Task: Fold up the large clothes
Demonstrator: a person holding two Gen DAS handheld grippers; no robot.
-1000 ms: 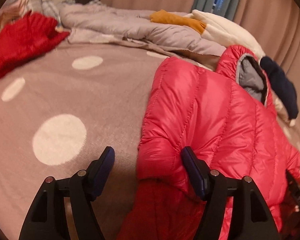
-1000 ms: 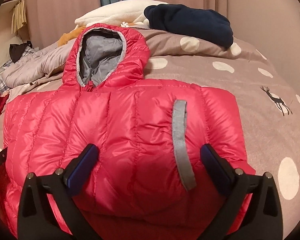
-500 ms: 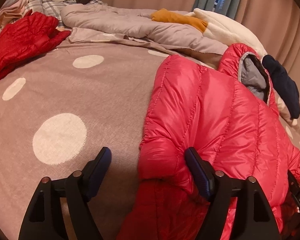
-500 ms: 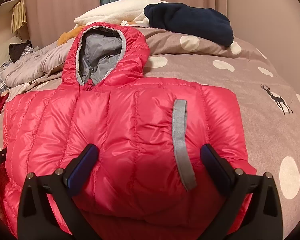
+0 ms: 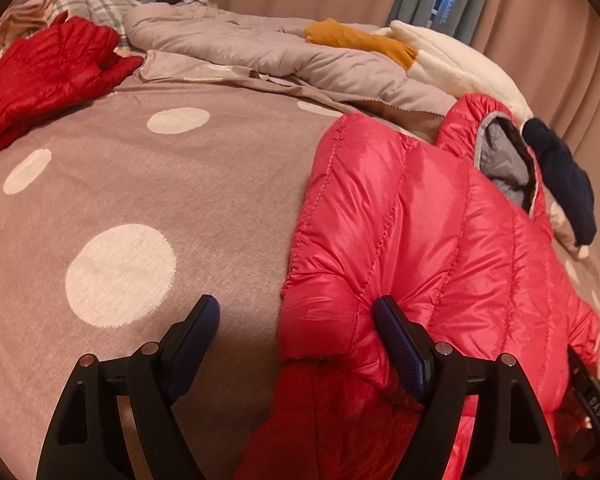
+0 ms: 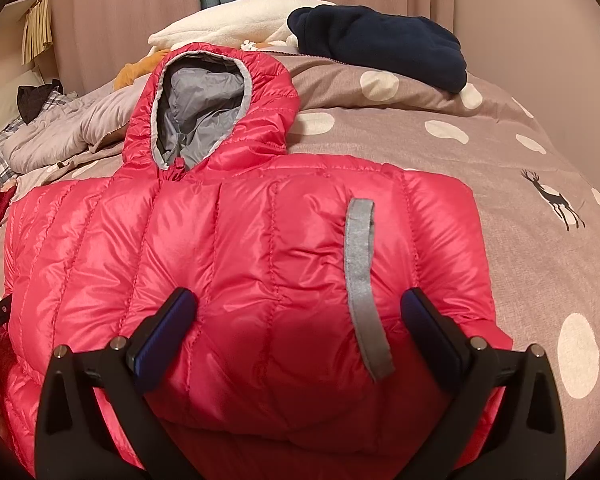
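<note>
At the far left of the bed, a darker red quilted garment (image 5: 48, 80) is seen bunched on the polka-dot bedspread (image 5: 148, 200), with a grey duvet (image 5: 260, 56) rumpled behind it and a mustard-coloured item (image 5: 356, 38) lying on that. The left gripper (image 5: 296, 316) is held over the left edge of the pink-red hooded puffer jacket (image 6: 240, 248); its jaws have just been opening and are spread wide, the left one over bare bedspread, the right one against the jacket's puffed edge, though whether it actually presses the fabric cannot be told. The jacket is laid flat near the middle of the bed, front up, with its grey-lined hood (image 6: 204, 116) towards the curtains. A sleeve is folded across the chest, its grey cuff trim (image 6: 362, 280) running down it. The right gripper (image 6: 298, 308) is poised above the jacket's lower half, fingers wide apart, nothing gripped. Farther right, a navy fleece garment (image 6: 380, 46) is resting on the raised end of the bedspread, beside a cream blanket (image 6: 236, 20).
</note>
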